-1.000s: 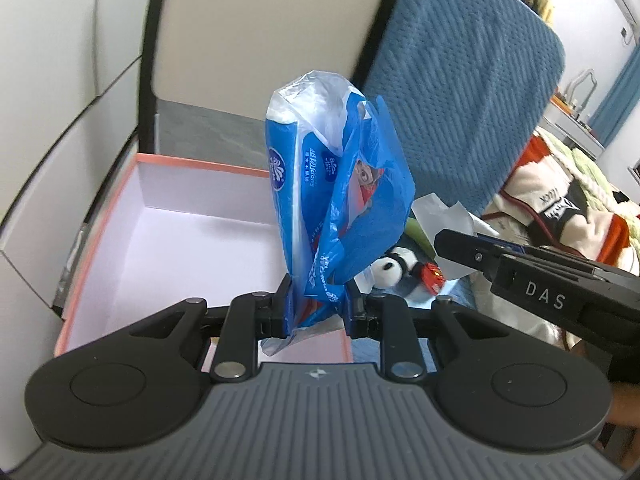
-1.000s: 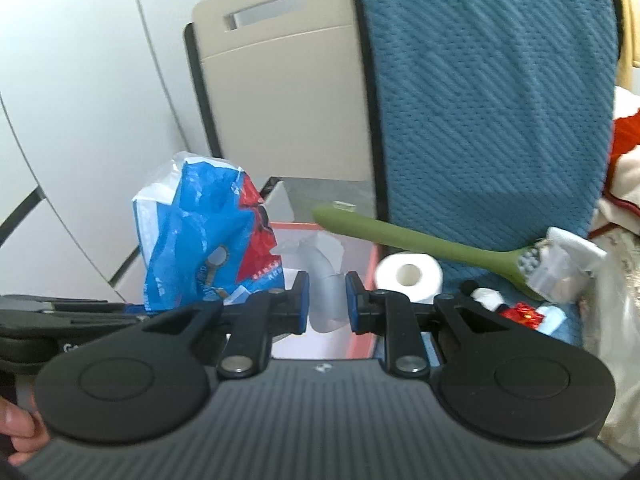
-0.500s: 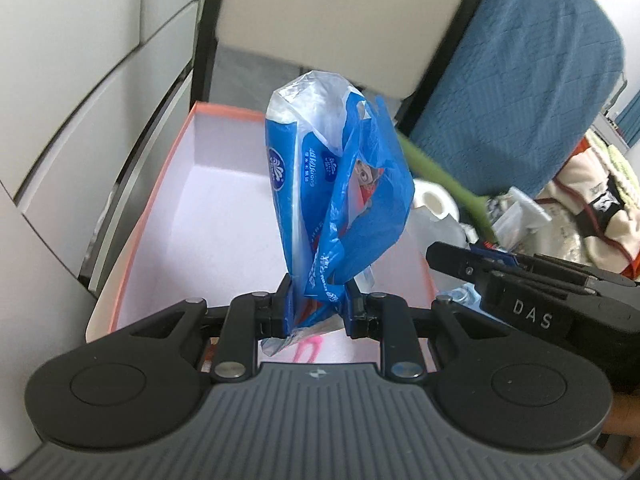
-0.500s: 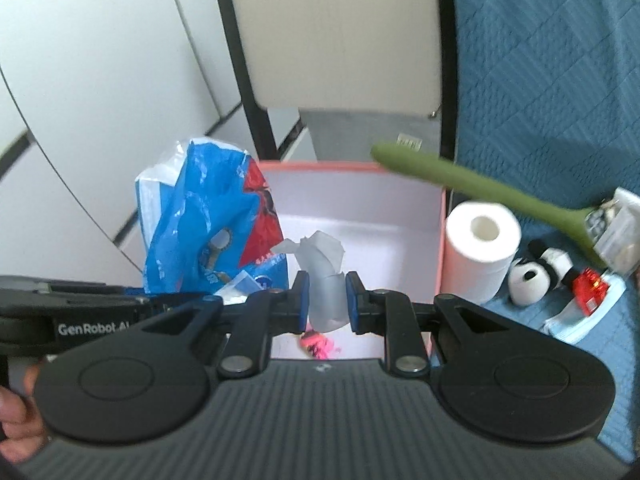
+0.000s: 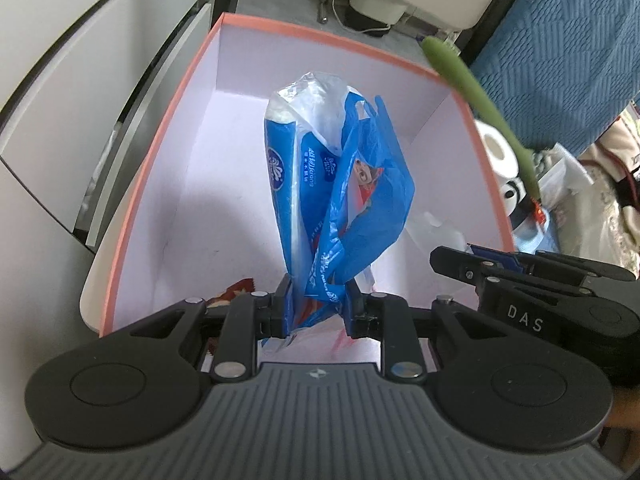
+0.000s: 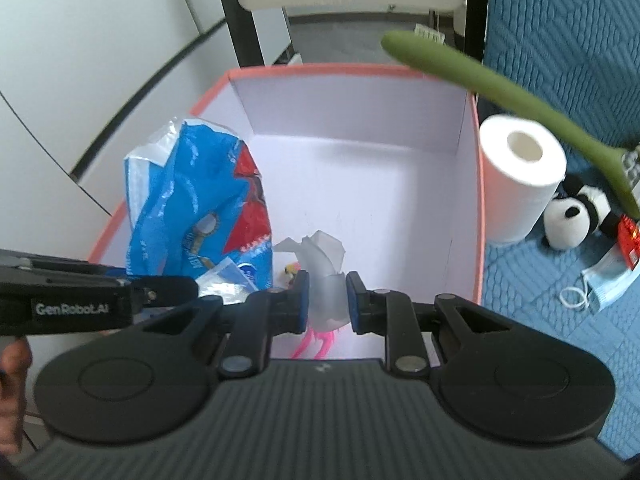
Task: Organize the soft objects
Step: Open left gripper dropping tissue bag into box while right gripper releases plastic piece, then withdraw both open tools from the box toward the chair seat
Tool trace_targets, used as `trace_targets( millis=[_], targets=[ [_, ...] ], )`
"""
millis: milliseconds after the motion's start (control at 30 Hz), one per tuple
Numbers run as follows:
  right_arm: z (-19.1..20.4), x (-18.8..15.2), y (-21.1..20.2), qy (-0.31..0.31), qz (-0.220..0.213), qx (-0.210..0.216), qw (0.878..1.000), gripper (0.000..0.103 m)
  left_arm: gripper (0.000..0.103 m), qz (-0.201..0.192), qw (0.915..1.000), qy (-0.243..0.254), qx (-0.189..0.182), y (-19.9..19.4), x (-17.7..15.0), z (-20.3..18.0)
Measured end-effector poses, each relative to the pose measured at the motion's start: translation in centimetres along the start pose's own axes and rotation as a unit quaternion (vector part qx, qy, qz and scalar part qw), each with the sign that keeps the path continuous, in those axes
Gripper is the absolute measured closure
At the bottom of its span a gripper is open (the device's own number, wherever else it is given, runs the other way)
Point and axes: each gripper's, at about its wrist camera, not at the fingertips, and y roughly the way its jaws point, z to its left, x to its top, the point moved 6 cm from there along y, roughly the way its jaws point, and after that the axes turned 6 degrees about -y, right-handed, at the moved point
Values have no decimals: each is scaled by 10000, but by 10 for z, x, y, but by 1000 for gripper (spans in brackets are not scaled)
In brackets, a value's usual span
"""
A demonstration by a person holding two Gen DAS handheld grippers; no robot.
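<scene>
My left gripper (image 5: 316, 306) is shut on a crumpled blue plastic tissue bag (image 5: 336, 184) that stands up from its jaws over the inside of the pink-rimmed box (image 5: 304, 34). The same blue bag (image 6: 196, 200) shows at the left of the right wrist view. My right gripper (image 6: 327, 298) is shut on a clear, whitish plastic wrapper (image 6: 320, 264), also held over the box (image 6: 478, 184). Something pink (image 6: 316, 344) lies on the box floor below it. The right gripper (image 5: 532, 280) appears at the right of the left wrist view.
A toilet paper roll (image 6: 520, 176), a panda plush (image 6: 576, 216), a red packet (image 6: 630, 240) and a blue face mask (image 6: 600, 284) lie on the blue quilt right of the box. A green handle (image 6: 500, 80) crosses above them. White cabinet panels (image 5: 80, 80) stand left.
Both grippers have come down and tilted toward the box, each keeping its load. The box interior now fills the views, and its floor with the pink item has come into sight.
</scene>
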Motion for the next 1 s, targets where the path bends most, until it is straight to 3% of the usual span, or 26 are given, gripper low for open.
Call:
trace_targets(
  millis=[133,300,400,633,1000],
  targets=[
    [1,-2,6,33,68,28,10000,77,75,29,10000,-35,60,3,1,5],
    [-2,4,6,62,38,50,10000,72,49,-76,9998,75,163,-2,2,1],
    [-2,7,-2,108,-71,95,9999,62,49,-204,9995,140,188,-11,4,-4],
    [-6,17,-38,143,-488,180,9985,62,49,-746,9969,208,106,-49,11,-25],
    [-25,17,-111,161,-1151,78,9932,62,49,-1479,9880,395,-191,-112,5,-89]
  ],
)
